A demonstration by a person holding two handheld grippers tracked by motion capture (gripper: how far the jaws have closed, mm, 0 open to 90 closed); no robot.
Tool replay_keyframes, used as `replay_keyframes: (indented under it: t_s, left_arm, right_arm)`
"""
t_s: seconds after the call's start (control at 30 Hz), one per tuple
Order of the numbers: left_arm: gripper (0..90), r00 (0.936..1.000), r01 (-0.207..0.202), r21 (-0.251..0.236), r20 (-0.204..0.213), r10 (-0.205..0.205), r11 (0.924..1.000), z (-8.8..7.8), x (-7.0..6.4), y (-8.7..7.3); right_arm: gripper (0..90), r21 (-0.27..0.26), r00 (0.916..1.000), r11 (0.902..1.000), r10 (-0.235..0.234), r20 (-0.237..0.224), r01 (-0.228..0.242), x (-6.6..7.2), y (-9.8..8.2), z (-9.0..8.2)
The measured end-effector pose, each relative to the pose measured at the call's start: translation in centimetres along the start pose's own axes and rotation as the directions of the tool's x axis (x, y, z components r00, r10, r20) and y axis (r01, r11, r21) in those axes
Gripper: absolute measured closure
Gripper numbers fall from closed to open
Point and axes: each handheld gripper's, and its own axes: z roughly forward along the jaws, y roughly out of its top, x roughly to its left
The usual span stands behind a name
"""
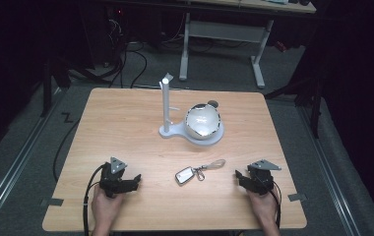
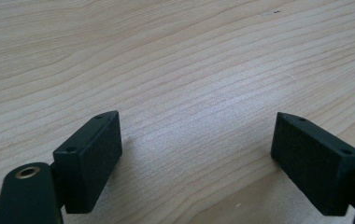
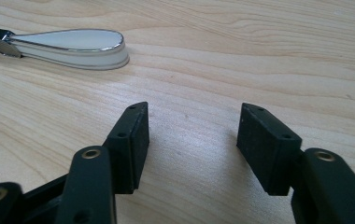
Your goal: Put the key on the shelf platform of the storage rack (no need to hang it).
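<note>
White key fob [image 1: 184, 175], black tools [image 1: 238, 175]

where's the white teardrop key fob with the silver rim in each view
High view: the white teardrop key fob with the silver rim lies near the table's front edge, midway between the left gripper and right gripper.
Left gripper view: open jaws over bare wood; the fob is not in it.
Right gripper view: the fob lies upper left, beyond the open jaws.
Shared landmark: the light wooden tabletop, whose grain runs through all three.
</note>
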Motion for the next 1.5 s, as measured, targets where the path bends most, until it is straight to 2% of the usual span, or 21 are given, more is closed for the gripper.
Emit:
replay_keyframes:
  t_s: [0.23, 0.33, 0.53, 0.77, 0.9, 1.0, 1.1, 1.17, 1.2, 1.3, 1.37, 1.5]
  left_arm:
    - [16.7, 1.0000, 0.000, 0.000, 0.000, 0.000, 1.0000, 0.0, 0.0, 0.0]
    - [16.7, 1.0000, 0.000, 0.000, 0.000, 0.000, 1.0000, 0.0, 0.0, 0.0]
    - [16.7, 1.0000, 0.001, 0.000, -0.001, -0.001, 1.0000, 0.0, 0.0, 0.0]
    - [16.7, 1.0000, 0.009, -0.001, -0.003, -0.009, 1.0000, 0.0, -0.1, 0.0]
    - [16.7, 1.0000, 0.008, -0.001, -0.004, -0.008, 1.0000, 0.0, 0.0, 0.0]
    - [16.7, 1.0000, 0.007, -0.001, -0.003, -0.007, 1.0000, 0.0, 0.0, 0.0]
    - [16.7, 1.0000, 0.008, -0.001, -0.004, -0.008, 1.0000, 0.0, -0.1, 0.0]
    - [16.7, 0.9999, 0.009, -0.001, -0.004, -0.009, 1.0000, 0.0, -0.1, 0.0]
    - [16.7, 1.0000, 0.008, -0.001, -0.004, -0.008, 1.0000, 0.0, -0.1, 0.0]
    - [16.7, 0.9999, 0.009, -0.001, -0.004, -0.009, 1.0000, 0.0, -0.1, 0.0]
    - [16.7, 1.0000, 0.009, -0.001, -0.004, -0.009, 1.0000, 0.0, -0.1, 0.0]
    - [16.7, 0.9999, 0.009, -0.001, -0.004, -0.009, 1.0000, 0.0, -0.1, 0.0]
  right_arm:
    - [52.8, 0.006, 0.9998, 0.9999, -0.013, 0.015, 0.012, 0.0, 0.0, -0.2]
    - [53.9, -0.008, 0.9999, 0.9999, -0.015, 0.004, 0.015, 0.1, 0.1, -0.4]
    - [55.1, -0.041, 0.9975, 0.9977, -0.056, -0.043, 0.055, 0.8, 0.6, -1.3]
    - [55.4, -0.044, 0.9933, 0.9971, -0.066, -0.094, 0.062, 1.4, 0.9, -1.4]
    - [55.6, -0.056, 0.9862, 0.9951, -0.089, -0.140, 0.081, 2.6, 1.2, -1.3]
    - [55.9, -0.059, 0.9836, 0.9947, -0.093, -0.155, 0.084, 3.1, 1.4, -1.2]
    - [56.8, -0.071, 0.9749, 0.9924, -0.113, -0.192, 0.101, 4.3, 1.8, -0.9]
    - [56.9, -0.073, 0.9723, 0.9916, -0.119, -0.201, 0.107, 4.6, 1.9, -0.8]
    - [57.1, -0.076, 0.9671, 0.9898, -0.134, -0.216, 0.120, 5.1, 2.1, -0.5]
    - [57.4, -0.077, 0.9635, 0.9899, -0.134, -0.232, 0.120, 5.6, 2.3, -0.2]
    - [57.8, -0.081, 0.9563, 0.9885, -0.144, -0.254, 0.128, 6.3, 2.5, 0.0]
    - [57.9, -0.076, 0.9500, 0.9872, -0.156, -0.270, 0.140, 6.9, 2.6, 0.4]
